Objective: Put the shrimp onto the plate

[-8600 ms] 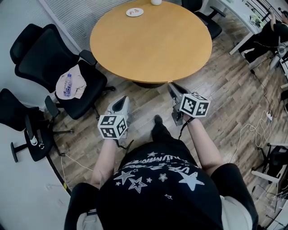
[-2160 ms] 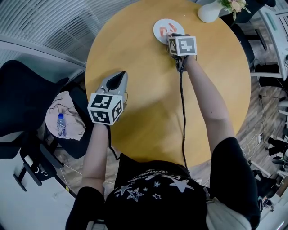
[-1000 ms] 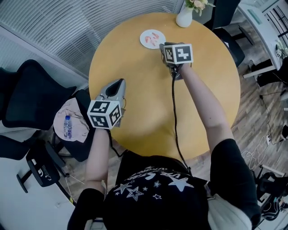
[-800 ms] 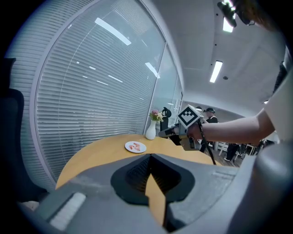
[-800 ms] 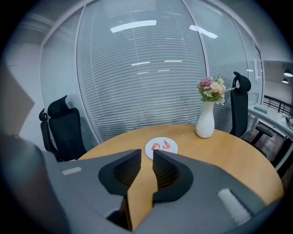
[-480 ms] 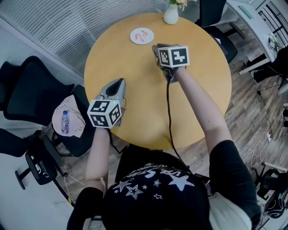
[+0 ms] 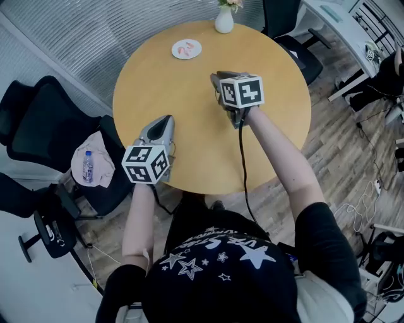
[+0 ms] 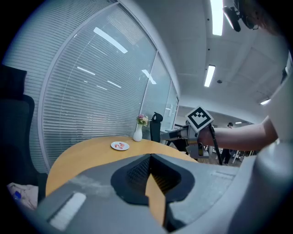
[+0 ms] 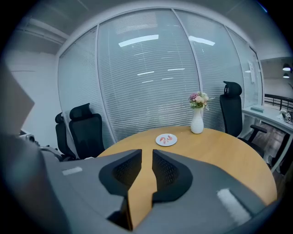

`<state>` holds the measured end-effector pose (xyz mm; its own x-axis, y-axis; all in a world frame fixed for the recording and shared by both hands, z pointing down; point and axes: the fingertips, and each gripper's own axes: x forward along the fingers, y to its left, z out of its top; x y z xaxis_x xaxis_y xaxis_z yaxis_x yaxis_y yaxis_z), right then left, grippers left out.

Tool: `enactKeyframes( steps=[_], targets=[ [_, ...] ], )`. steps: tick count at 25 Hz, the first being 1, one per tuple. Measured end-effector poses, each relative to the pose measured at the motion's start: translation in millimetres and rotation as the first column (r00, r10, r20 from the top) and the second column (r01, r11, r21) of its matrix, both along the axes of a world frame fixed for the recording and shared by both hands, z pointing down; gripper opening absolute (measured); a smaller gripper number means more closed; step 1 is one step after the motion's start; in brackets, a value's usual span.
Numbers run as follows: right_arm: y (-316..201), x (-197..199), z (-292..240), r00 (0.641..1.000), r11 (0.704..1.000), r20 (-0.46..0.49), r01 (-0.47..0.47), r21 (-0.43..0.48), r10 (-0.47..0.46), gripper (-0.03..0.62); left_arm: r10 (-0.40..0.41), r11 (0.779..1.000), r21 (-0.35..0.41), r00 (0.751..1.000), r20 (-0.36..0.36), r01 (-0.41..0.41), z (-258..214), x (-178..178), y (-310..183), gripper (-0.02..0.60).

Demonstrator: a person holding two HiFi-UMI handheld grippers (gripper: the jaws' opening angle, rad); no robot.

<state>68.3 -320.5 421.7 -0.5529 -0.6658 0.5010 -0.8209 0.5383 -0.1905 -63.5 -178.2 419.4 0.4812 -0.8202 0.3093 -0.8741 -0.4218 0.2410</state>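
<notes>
Two pink shrimp (image 7: 187, 48) lie on a small white plate (image 7: 177, 53) at the far side of the round wooden table (image 7: 196, 145). From the right gripper view the plate (image 9: 158, 141) and shrimp (image 9: 165, 138) sit well ahead, beyond the jaws. My right gripper (image 7: 214, 77) hovers over the table's middle, open by a narrow gap with nothing in it (image 9: 147, 151). My left gripper (image 7: 166, 118) hangs near the table's left front, shut and empty (image 8: 150, 156). The plate (image 8: 120, 146) is far from it.
A white vase with flowers (image 7: 224, 19) stands at the table's far edge, right of the plate. Black office chairs (image 7: 38, 132) crowd the left; one holds a cloth and a water bottle (image 7: 88, 169). Another chair (image 9: 232, 109) stands behind the vase.
My right gripper has drawn back from the plate toward the table's middle, leaving the shrimp on it. The person has stepped back. My left gripper has barely moved.
</notes>
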Motion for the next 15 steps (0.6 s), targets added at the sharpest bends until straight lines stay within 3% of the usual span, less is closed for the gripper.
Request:
enactKeyframes(
  steps=[15],
  targets=[
    [136,45,-13,0.998,0.998,0.054,0.033,0.058,-0.036,0.021,-0.007,1.000,0.019,1.000,0.011,0.007,-11,49,93,0.002]
  ],
)
